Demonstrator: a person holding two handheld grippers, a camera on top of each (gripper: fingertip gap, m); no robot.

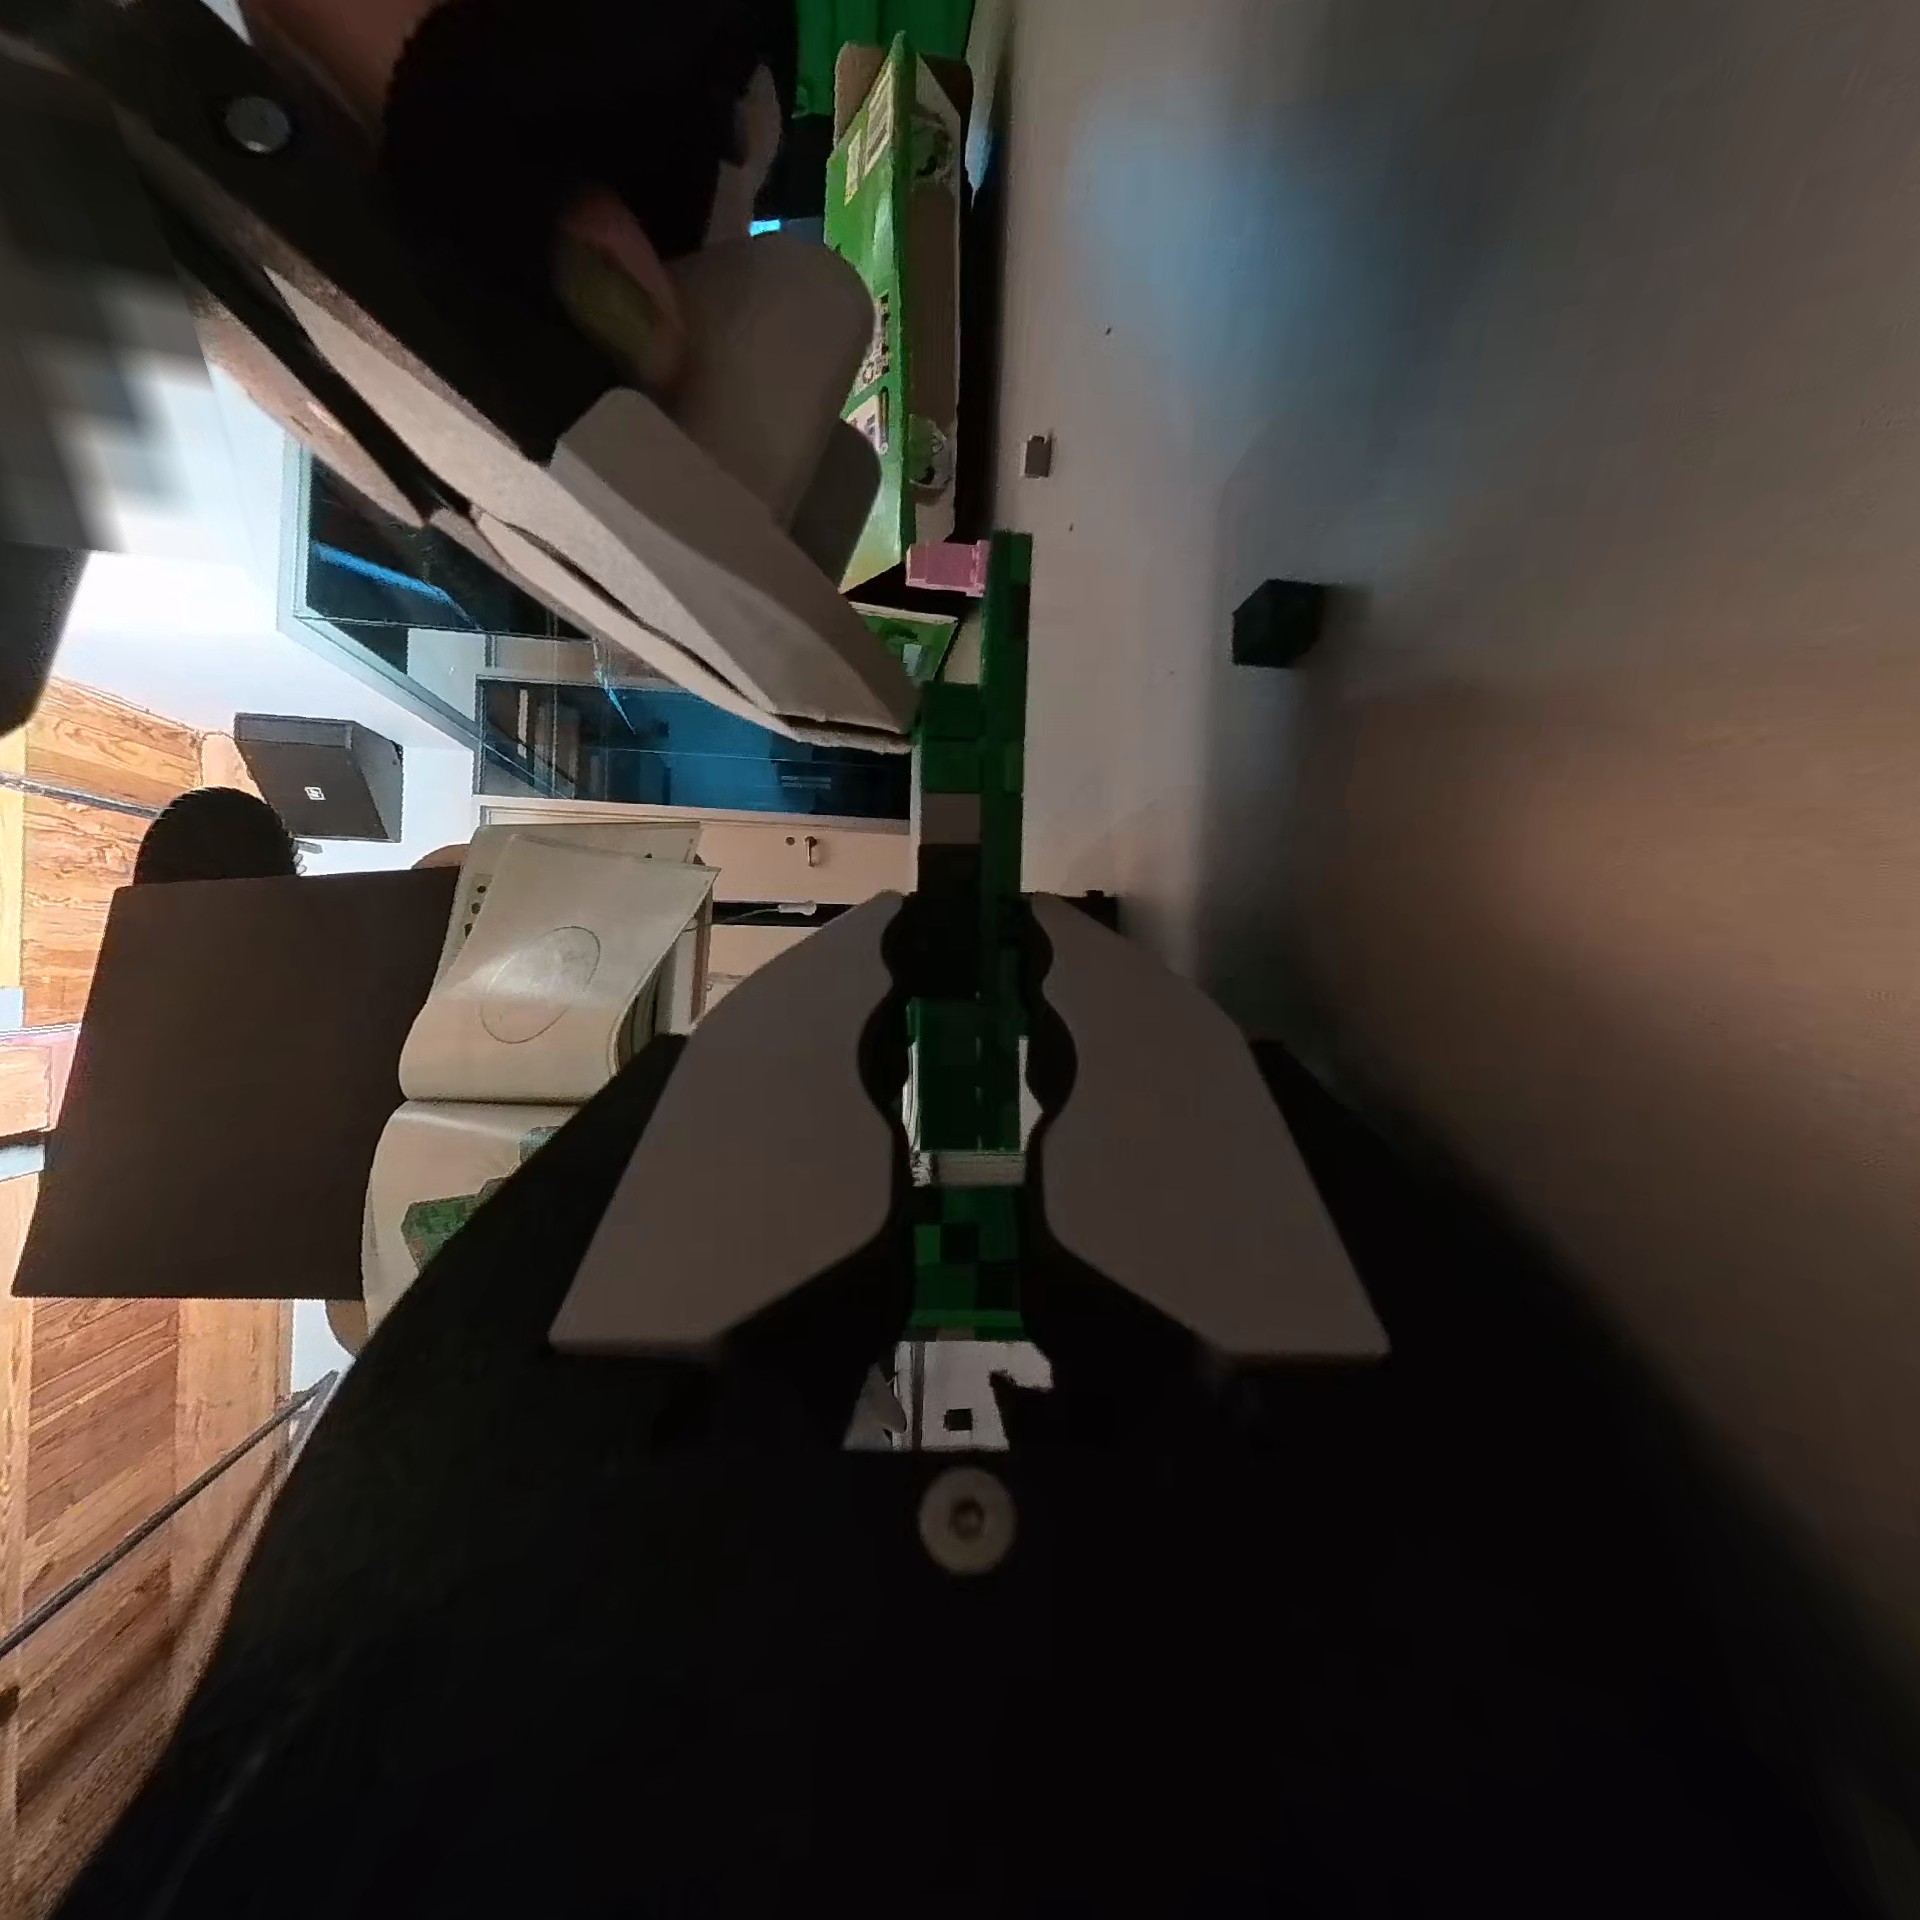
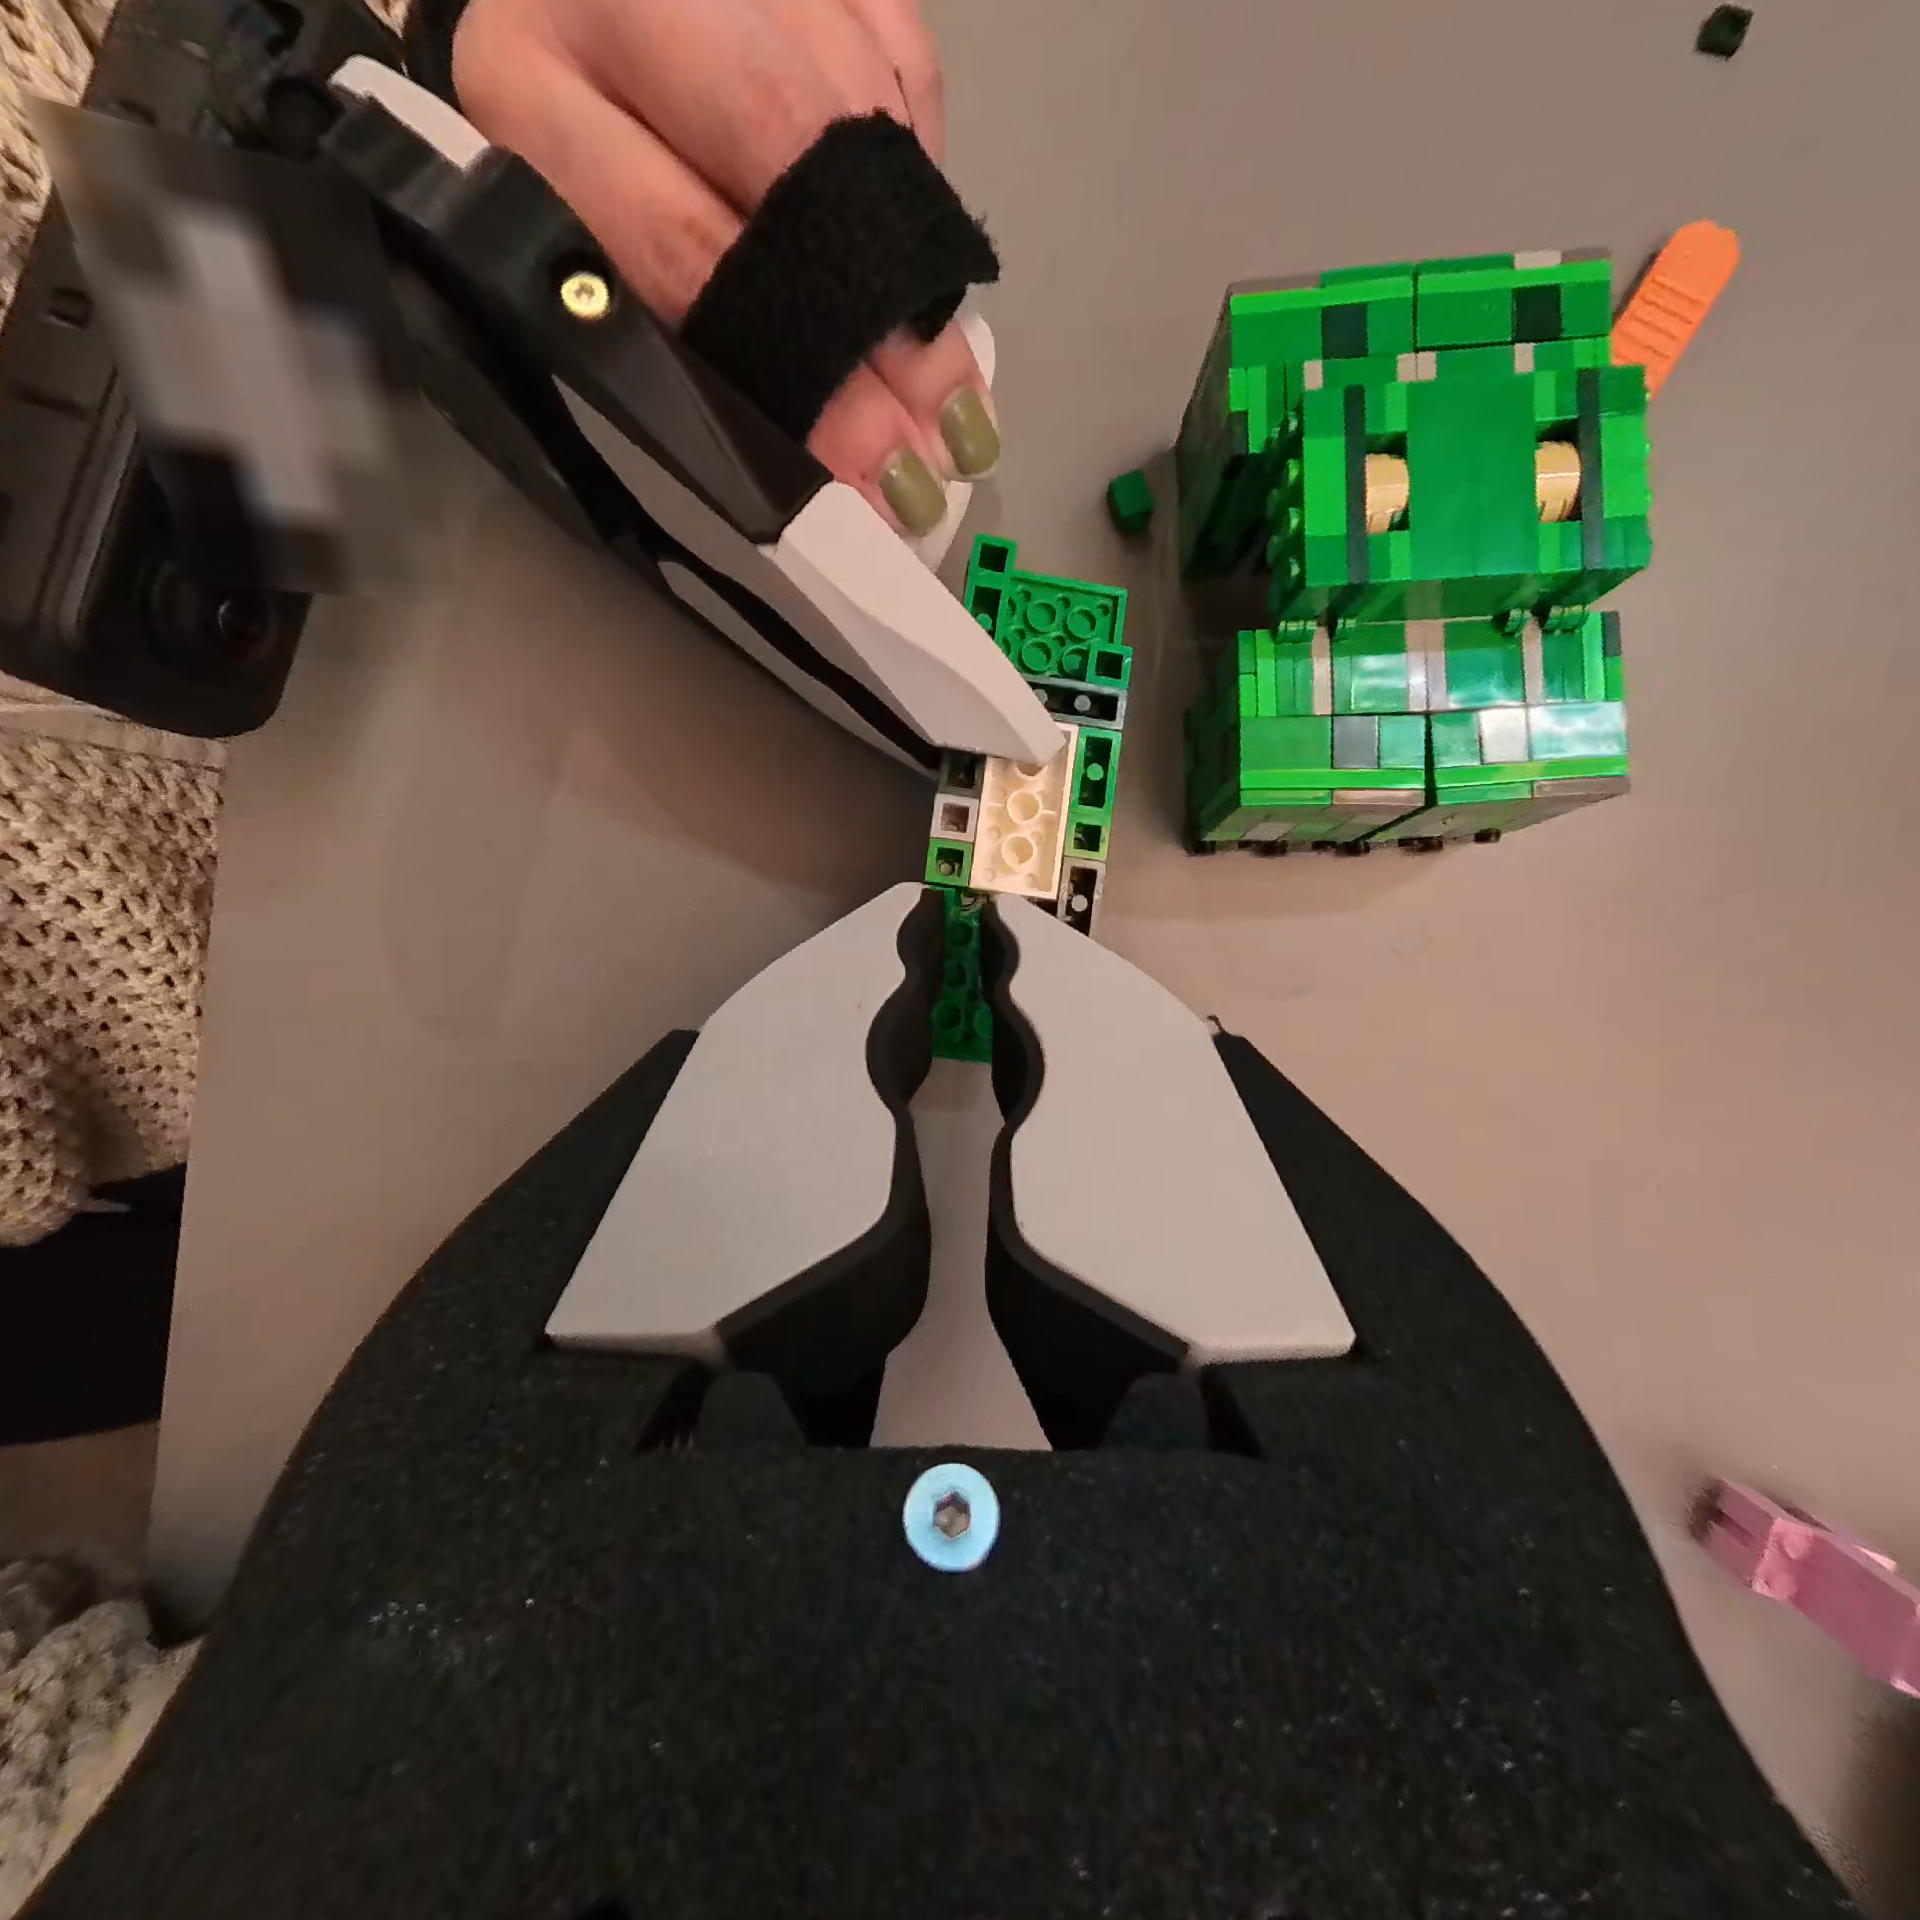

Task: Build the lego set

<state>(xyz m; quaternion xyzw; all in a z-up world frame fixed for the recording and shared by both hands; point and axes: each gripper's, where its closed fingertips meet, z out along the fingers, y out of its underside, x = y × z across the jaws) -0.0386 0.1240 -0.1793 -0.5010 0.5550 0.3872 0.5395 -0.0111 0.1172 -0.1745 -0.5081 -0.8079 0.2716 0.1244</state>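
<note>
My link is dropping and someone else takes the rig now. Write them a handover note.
Left gripper: shut on the green panel, tip over its white brick.
Right gripper: shut on the panel's narrow end.
Done: the large green model stands on the table beside the panel, with an orange separator beyond it.
Left: the panel is not joined to the model. A small green piece lies loose.
</note>
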